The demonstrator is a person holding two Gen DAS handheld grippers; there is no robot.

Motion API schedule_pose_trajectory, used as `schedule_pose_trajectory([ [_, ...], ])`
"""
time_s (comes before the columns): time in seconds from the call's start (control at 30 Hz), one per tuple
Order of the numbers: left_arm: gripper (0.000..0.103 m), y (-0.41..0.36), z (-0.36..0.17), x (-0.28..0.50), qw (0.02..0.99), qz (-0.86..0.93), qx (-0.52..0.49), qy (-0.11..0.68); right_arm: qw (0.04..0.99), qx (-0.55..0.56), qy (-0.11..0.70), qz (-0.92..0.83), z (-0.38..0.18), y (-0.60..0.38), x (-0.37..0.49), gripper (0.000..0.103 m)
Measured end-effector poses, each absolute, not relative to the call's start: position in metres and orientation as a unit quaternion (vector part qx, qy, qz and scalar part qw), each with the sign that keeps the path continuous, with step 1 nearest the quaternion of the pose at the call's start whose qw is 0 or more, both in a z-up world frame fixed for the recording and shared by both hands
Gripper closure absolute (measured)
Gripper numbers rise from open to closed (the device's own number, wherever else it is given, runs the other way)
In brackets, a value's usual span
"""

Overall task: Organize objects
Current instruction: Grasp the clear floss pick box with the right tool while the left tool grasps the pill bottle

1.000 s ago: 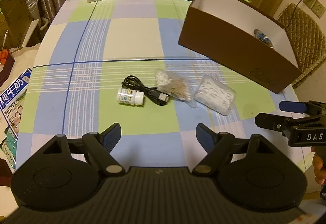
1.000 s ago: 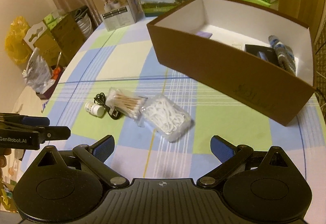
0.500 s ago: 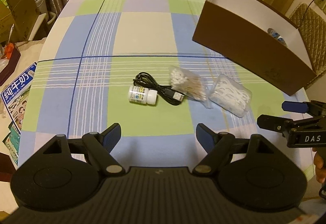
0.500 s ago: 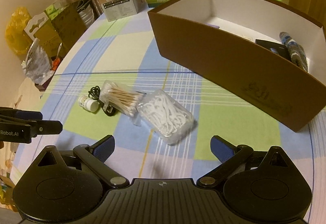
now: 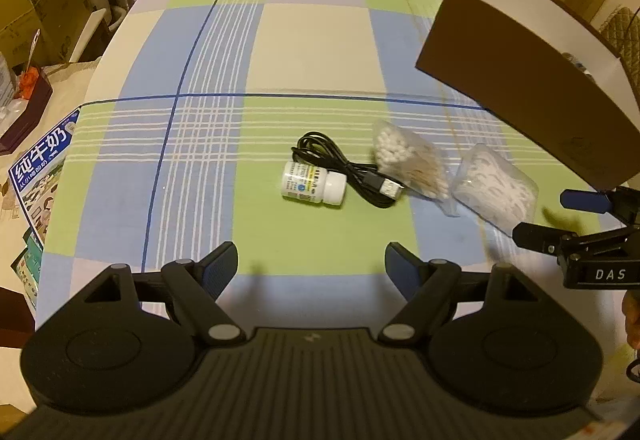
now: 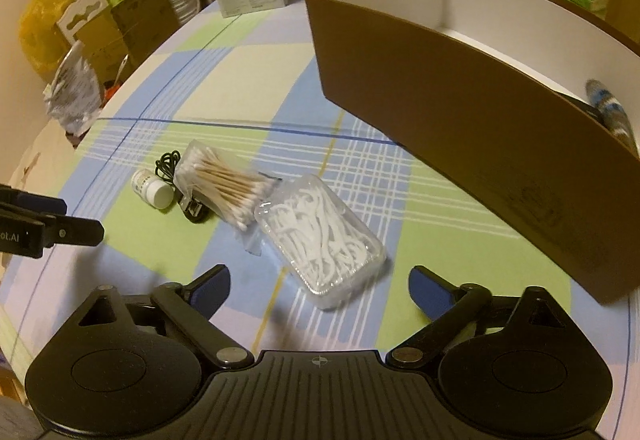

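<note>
Hovering both claws, left claw (image 5: 311, 262) and right claw (image 6: 320, 284), spread and empty.
I risk the slick floss-pick box (image 6: 324, 236) squirting sideways into the cotton-swab bag (image 6: 224, 182).

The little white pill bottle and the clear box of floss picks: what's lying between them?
Between the pill bottle and the floss picks box lie a coiled black USB cable and a bag of cotton swabs, clearest in the left wrist view.

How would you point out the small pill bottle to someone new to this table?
Start at the big brown box on the checked tablecloth, then follow the row of small items away from it. The pill bottle lies on its side at the far end against the black cable: the only hard white cylinder, not bagged.
</note>
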State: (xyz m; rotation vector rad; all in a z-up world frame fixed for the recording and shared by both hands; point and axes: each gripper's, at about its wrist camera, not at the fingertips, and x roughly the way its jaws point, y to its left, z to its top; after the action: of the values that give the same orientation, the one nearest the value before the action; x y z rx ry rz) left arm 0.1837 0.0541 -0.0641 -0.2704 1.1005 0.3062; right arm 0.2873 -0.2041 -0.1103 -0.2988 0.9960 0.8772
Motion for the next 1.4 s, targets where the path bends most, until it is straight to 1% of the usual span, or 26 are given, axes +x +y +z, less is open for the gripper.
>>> schedule_pose_trajectory([
  [0.13, 0.026, 0.059, -0.072, 0.188, 0.830, 0.148, -0.128, 0.523, 0.772, -0.152, 0.455, 0.416, -0.118, -0.196, 0.293, 0.019],
  [0.4, 0.026, 0.065, -0.084, 0.199, 0.828, 0.147, -0.125, 0.527, 0.766, -0.181, 0.442, 0.430, -0.131, -0.178, 0.304, 0.023],
  [0.47, 0.026, 0.065, -0.087, 0.203, 0.827, 0.145, -0.122, 0.530, 0.763, -0.187, 0.438, 0.436, -0.133, -0.175, 0.304, 0.026],
  [0.7, 0.026, 0.067, -0.096, 0.213, 0.831, 0.137, -0.111, 0.528, 0.764, -0.188, 0.437, 0.436, -0.135, -0.173, 0.309, 0.040],
  [1.0, 0.026, 0.072, -0.106, 0.230, 0.837, 0.124, -0.094, 0.524, 0.790, -0.152, 0.459, 0.377, -0.132, -0.197, 0.324, 0.041],
  [1.1, 0.031, 0.071, -0.109, 0.234, 0.841, 0.119, -0.088, 0.521, 0.795, -0.148, 0.463, 0.363, -0.131, -0.205, 0.327, 0.041],
  [1.17, 0.039, 0.071, -0.112, 0.237, 0.842, 0.112, -0.088, 0.520, 0.798, -0.145, 0.465, 0.356, -0.131, -0.209, 0.328, 0.041],
  [1.23, 0.042, 0.071, -0.115, 0.239, 0.843, 0.105, -0.085, 0.521, 0.799, -0.142, 0.465, 0.353, -0.131, -0.212, 0.328, 0.041],
  [1.27, 0.050, 0.070, -0.116, 0.240, 0.843, 0.102, -0.081, 0.522, 0.800, -0.142, 0.465, 0.351, -0.130, -0.212, 0.328, 0.041],
  [1.33, 0.061, 0.069, -0.118, 0.241, 0.843, 0.092, -0.076, 0.524, 0.800, -0.141, 0.466, 0.350, -0.130, -0.212, 0.328, 0.040],
  [1.4, 0.061, 0.068, -0.118, 0.240, 0.846, 0.090, -0.070, 0.521, 0.801, -0.141, 0.465, 0.349, -0.131, -0.212, 0.327, 0.040],
])
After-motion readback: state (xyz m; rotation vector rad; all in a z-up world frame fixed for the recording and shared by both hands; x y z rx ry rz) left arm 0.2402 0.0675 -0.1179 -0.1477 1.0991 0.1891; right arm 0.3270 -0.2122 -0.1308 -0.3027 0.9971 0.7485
